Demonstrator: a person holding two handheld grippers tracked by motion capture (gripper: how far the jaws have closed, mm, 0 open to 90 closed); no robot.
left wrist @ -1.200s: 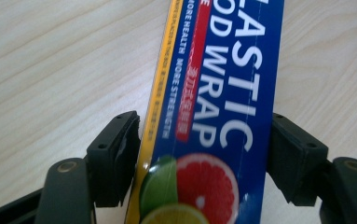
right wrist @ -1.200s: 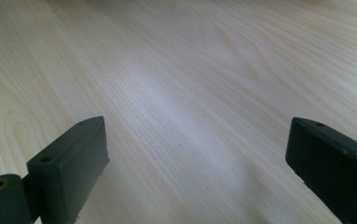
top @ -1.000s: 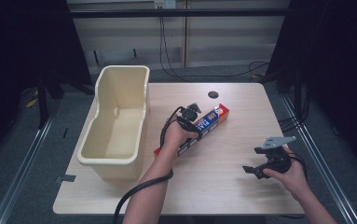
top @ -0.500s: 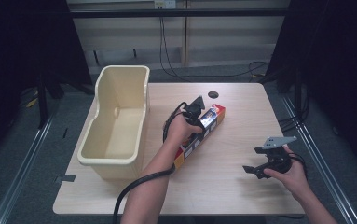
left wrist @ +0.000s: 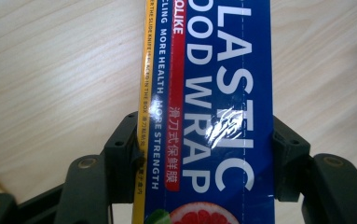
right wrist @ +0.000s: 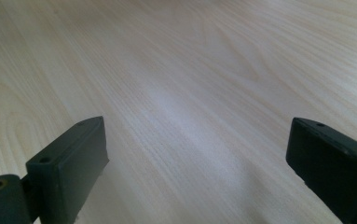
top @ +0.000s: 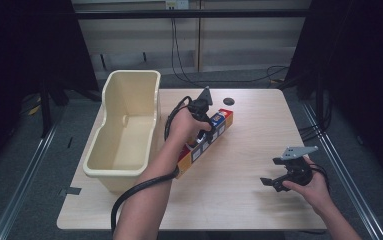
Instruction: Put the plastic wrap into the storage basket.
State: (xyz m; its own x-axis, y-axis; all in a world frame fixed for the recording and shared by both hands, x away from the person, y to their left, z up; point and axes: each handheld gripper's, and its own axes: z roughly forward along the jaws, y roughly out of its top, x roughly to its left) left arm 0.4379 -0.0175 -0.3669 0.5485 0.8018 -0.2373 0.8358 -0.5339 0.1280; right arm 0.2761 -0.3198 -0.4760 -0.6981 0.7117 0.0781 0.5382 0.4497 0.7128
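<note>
Left claw (top: 206,120) is clamped across the plastic wrap box (left wrist: 209,112), lifting it above the worktop (top: 239,200) beside the cream bin (top: 124,165). Right claw (right wrist: 195,154) hangs open, empty. Box judged light, stiff, glossy; mid-length grip limits tipping.

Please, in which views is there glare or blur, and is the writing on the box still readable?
Left gripper view: sharp, a small glare patch on the plastic wrap box, print readable. Right gripper view: soft sheen on the table, black jaws slightly blurred. High view: dark surroundings, box lettering too small.
</note>
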